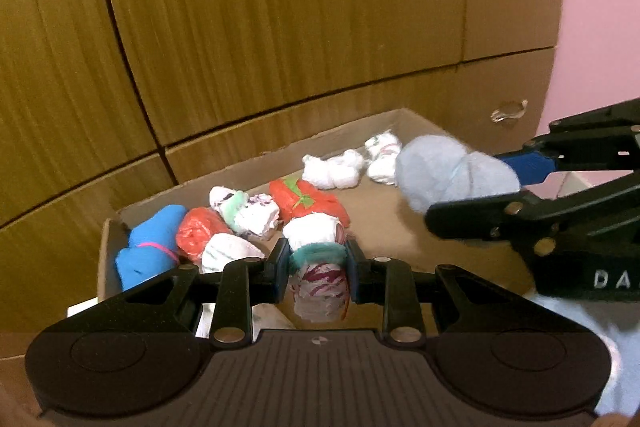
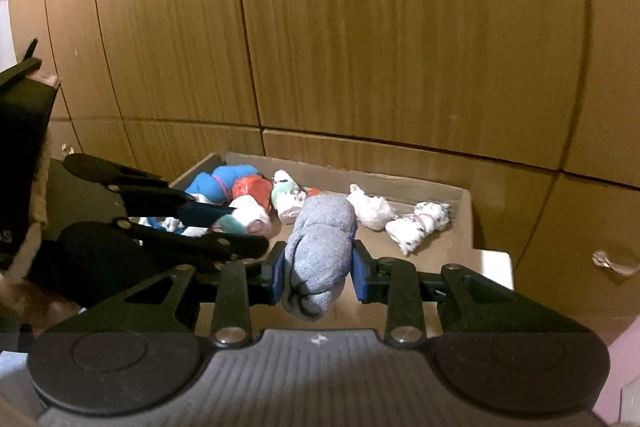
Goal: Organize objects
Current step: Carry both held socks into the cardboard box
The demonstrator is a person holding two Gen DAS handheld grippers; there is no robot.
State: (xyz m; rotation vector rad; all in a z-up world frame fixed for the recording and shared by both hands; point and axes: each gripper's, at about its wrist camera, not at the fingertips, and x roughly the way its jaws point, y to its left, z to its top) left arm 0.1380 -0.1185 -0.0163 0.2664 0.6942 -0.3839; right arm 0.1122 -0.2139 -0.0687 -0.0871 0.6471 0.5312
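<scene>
My left gripper [image 1: 318, 269] is shut on a white sock roll with a teal cuff and red marks [image 1: 320, 263], held above the near left part of a cardboard box [image 1: 248, 163]. My right gripper [image 2: 319, 269] is shut on a pale grey-blue sock roll [image 2: 320, 251], held over the same cardboard box [image 2: 464, 203]. That grey-blue sock roll [image 1: 452, 175] and the right gripper [image 1: 520, 183] also show at the right of the left wrist view. The left gripper [image 2: 236, 223] with its white sock roll [image 2: 248, 219] reaches in from the left of the right wrist view.
Inside the box lie several rolled socks: a blue one [image 1: 150, 247], orange ones [image 1: 308, 201], white ones [image 1: 334, 171] and a spotted white one [image 2: 418, 225]. Wooden cabinet doors [image 1: 280, 7] rise right behind the box. A pink wall [image 1: 600, 7] is at the right.
</scene>
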